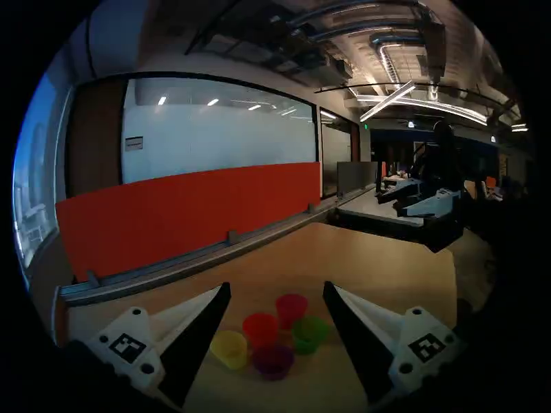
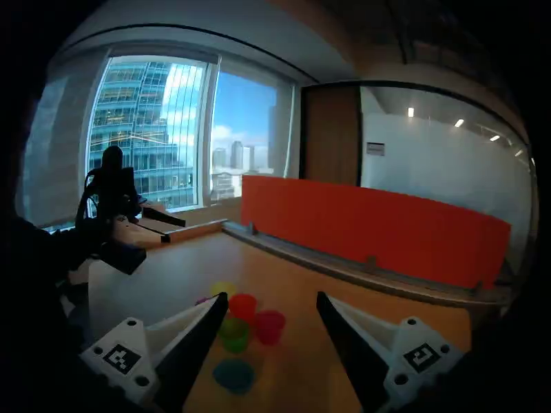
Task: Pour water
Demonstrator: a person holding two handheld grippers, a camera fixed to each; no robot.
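Left gripper view, lower centre: small coloured cups [image 1: 260,328] clustered on the table [image 1: 358,261], left gripper [image 1: 275,285] and right gripper [image 2: 271,296] both spread wide and empty; cups likely light, thin, tippy, so pinch one sidewall below the rim.

I am finding no word or number I can read. My fingers [image 1: 180,322] are carrying square black-and-white code tags [image 1: 129,346] without lettering, and a small sign [image 1: 133,143] is hanging on the glass wall [image 1: 220,131], too small to read.
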